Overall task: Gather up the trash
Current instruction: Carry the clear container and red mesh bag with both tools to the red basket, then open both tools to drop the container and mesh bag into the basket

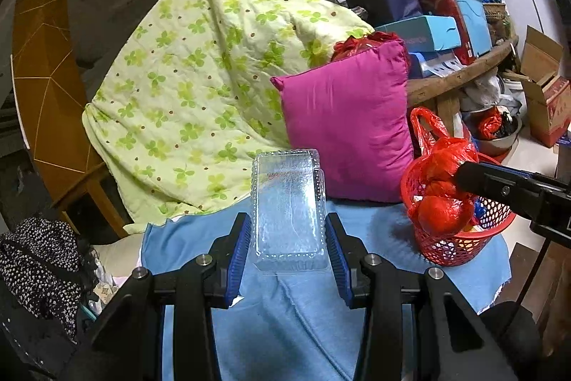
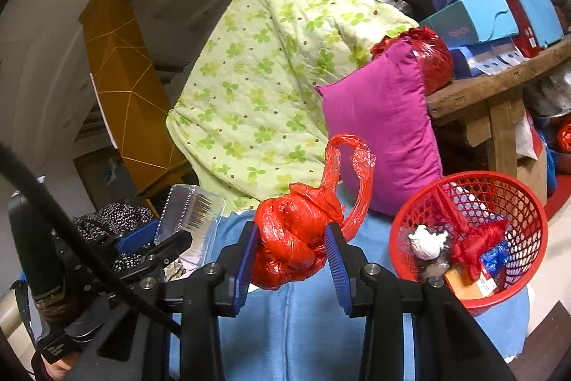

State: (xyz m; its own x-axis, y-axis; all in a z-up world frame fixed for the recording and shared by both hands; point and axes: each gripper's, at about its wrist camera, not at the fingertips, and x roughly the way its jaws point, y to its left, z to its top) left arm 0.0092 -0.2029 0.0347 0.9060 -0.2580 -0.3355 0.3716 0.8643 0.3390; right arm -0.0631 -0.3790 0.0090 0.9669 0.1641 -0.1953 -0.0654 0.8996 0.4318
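Red plastic bag (image 2: 291, 238), knotted, is clamped in the right hand-held gripper (image 2: 291, 259) just short of the red basket (image 2: 528, 202) at its 2 o'clock, while the left hand-held gripper (image 1: 287, 238) pinches a clear plastic tray (image 1: 287, 199); advise carrying each fully over the rim before release.

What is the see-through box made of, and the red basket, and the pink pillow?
Clear box: likely thin, glossy plastic; you see the blue cloth through it. Red basket: probably stiff molded plastic, with an even lattice of holes. Pink pillow: woven fabric with a slight sheen and stitched edges.
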